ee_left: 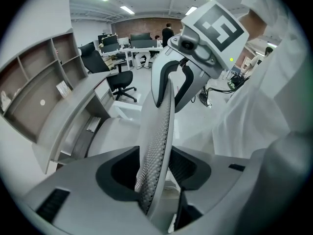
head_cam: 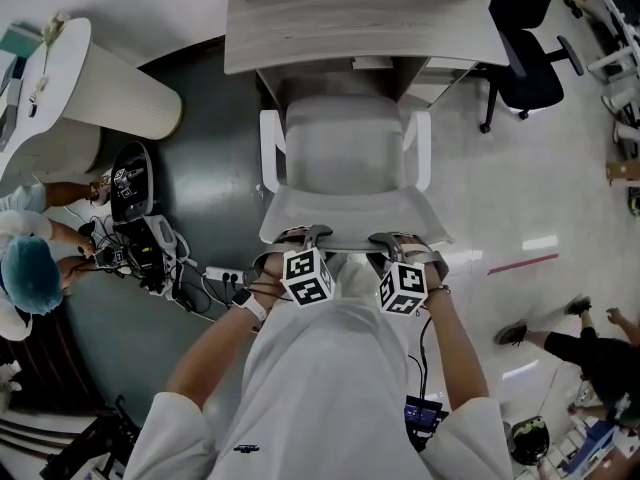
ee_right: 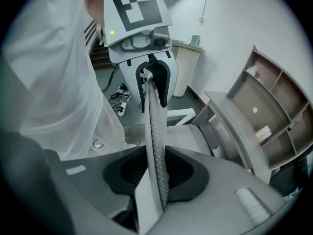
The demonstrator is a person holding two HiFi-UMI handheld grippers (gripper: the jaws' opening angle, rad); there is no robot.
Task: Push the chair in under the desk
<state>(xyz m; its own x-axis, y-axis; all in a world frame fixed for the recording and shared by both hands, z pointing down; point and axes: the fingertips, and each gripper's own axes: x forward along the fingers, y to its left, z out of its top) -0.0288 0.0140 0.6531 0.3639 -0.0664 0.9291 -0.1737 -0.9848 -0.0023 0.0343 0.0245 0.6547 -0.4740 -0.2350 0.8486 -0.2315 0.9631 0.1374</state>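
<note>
While the chair (head_cam: 345, 153) stands square to the desk (head_cam: 360, 38), seat front just under its edge | backrest rail (head_cam: 345, 226) parallel to desk front, on the side away from it | left gripper (head_cam: 303, 238) astride rail, jaws wide (no clear pinch) | right gripper (head_cam: 400, 240) narrow, clamped on rail | both equally near; push likely straight deskward

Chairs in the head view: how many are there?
2. The white chair stands at the desk, in the middle; the black chair is at the upper right. Others may be hidden.

Pale glossy floor (head_cam: 560, 168) carrying white chair (head_cam: 345, 158) standing before grey desk (head_cam: 350, 28), black office chair (head_cam: 525, 58) sitting nearby, power strip (head_cam: 222, 276) lying leftward.
</note>
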